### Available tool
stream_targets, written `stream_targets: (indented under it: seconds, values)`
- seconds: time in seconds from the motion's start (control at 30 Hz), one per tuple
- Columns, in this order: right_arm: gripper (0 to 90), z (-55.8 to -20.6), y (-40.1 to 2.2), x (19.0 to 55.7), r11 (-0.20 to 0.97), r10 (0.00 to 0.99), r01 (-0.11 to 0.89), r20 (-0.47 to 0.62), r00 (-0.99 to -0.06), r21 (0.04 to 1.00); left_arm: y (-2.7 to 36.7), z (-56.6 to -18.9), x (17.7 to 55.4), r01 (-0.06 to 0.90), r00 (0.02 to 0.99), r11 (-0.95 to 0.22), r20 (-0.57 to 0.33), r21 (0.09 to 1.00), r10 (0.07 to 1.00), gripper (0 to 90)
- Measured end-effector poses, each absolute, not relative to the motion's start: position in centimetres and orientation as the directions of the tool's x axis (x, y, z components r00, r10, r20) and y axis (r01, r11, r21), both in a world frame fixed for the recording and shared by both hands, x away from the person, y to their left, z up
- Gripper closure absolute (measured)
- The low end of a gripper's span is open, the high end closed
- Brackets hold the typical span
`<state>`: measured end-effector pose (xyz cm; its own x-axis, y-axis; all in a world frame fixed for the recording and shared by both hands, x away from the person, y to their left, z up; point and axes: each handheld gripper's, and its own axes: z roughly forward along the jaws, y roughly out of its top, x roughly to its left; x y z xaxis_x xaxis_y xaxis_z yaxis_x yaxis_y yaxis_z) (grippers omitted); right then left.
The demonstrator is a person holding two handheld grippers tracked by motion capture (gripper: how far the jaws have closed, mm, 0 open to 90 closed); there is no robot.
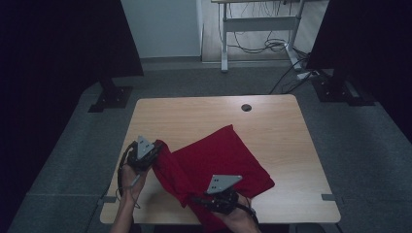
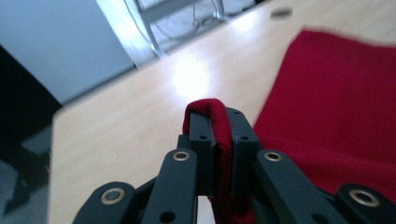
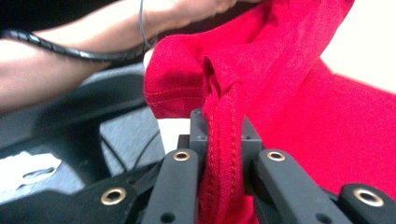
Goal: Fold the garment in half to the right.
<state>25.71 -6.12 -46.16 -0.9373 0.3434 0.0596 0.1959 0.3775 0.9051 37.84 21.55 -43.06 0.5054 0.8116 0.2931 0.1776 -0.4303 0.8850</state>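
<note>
A: Where's the cloth (image 1: 218,158)?

B: Lower middle of the high view, spread on the table (image 1: 194,116), its near edge lifted off the wood.

A: And the tongs?

B: Both clenched on it. The left gripper (image 1: 156,147) pinches a folded edge (image 2: 215,122); the right gripper (image 1: 201,199) bites a stitched hem (image 3: 223,154).

A: How will it handle?

B: Light, soft and limp, I'd judge; it sags between the grips. Hems and corners are the best hold, being thicker.

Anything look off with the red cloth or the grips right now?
Nothing stands out. The red cloth lies partly on the table, its near edge pinched by the left gripper and the right gripper. No tear visible, and no spill.
</note>
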Motion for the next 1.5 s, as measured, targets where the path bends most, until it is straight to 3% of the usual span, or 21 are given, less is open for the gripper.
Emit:
stream_targets:
  seconds: [0.03,0.07,0.1,0.2,0.23,0.27,0.33,0.37,0.4,0.43,0.57,0.8,1.2,1.33,1.5]
  values:
    - [82.0,-46.2,-6.1,25.7,0.377,0.343,0.196,0.060,-0.937,0.905,21.5,-43.1,37.8,0.178,0.505,-0.430,0.293,0.885,0.812,83.1]
    - [82.0,-45.0,-8.6,26.0,0.347,0.417,0.188,0.028,-0.909,0.919,21.5,-43.1,37.8,0.178,0.505,-0.430,0.293,0.885,0.812,83.1]
    - [81.9,-45.4,-10.8,26.4,0.352,0.491,0.202,0.003,-0.871,0.914,18.9,-43.8,40.1,0.172,0.541,-0.406,0.258,0.898,0.800,83.1]
    - [81.9,-45.9,-11.5,26.7,0.352,0.510,0.218,0.009,-0.860,0.910,18.9,-43.8,40.1,0.172,0.541,-0.406,0.258,0.898,0.800,83.1]
    - [81.9,-45.9,-11.5,26.7,0.352,0.510,0.218,0.009,-0.860,0.910,16.5,-46.5,41.9,0.207,0.578,-0.407,0.224,0.890,0.785,83.1]
    - [81.9,-48.3,-13.1,27.1,0.368,0.557,0.281,0.032,-0.830,0.886,15.8,-47.5,42.3,0.225,0.589,-0.411,0.213,0.883,0.780,83.0]
    - [81.9,-49.2,-13.3,27.2,0.375,0.565,0.303,0.044,-0.824,0.876,15.8,-47.5,42.3,0.225,0.589,-0.411,0.213,0.883,0.780,83.0]
    - [82.0,-49.2,-13.3,27.2,0.375,0.565,0.303,0.044,-0.824,0.876,14.5,-50.9,43.5,0.303,0.606,-0.447,0.192,0.842,0.772,83.0]
    - [82.0,-49.2,-13.3,27.2,0.375,0.565,0.303,0.044,-0.824,0.876,14.5,-50.9,43.5,0.303,0.606,-0.447,0.192,0.842,0.772,82.6]
    - [81.7,-51.9,-13.6,27.7,0.417,0.588,0.361,0.055,-0.807,0.834,14.4,-52.2,43.7,0.331,0.611,-0.470,0.194,0.818,0.768,82.6]
    - [81.6,-54.6,-13.7,28.5,0.444,0.601,0.435,0.100,-0.793,0.783,15.3,-54.1,43.7,0.389,0.605,-0.450,0.146,0.804,0.783,80.4]
    - [81.6,-55.2,-13.1,28.7,0.450,0.592,0.449,0.118,-0.797,0.772,17.2,-54.7,42.7,0.425,0.595,-0.419,0.101,0.802,0.797,78.4]
    - [81.2,-56.0,-6.9,26.2,0.502,0.401,0.392,0.194,-0.895,0.771,23.8,-55.2,37.2,0.456,0.554,-0.361,0.059,0.813,0.830,77.8]
    - [81.2,-56.0,-6.4,26.1,0.505,0.388,0.386,0.197,-0.900,0.772,24.7,-55.3,36.8,0.454,0.554,-0.340,0.038,0.824,0.831,77.7]
    - [81.2,-55.9,-6.2,25.9,0.500,0.376,0.379,0.199,-0.905,0.779,24.6,-54.9,36.4,0.404,0.565,-0.386,0.105,0.829,0.818,82.1]
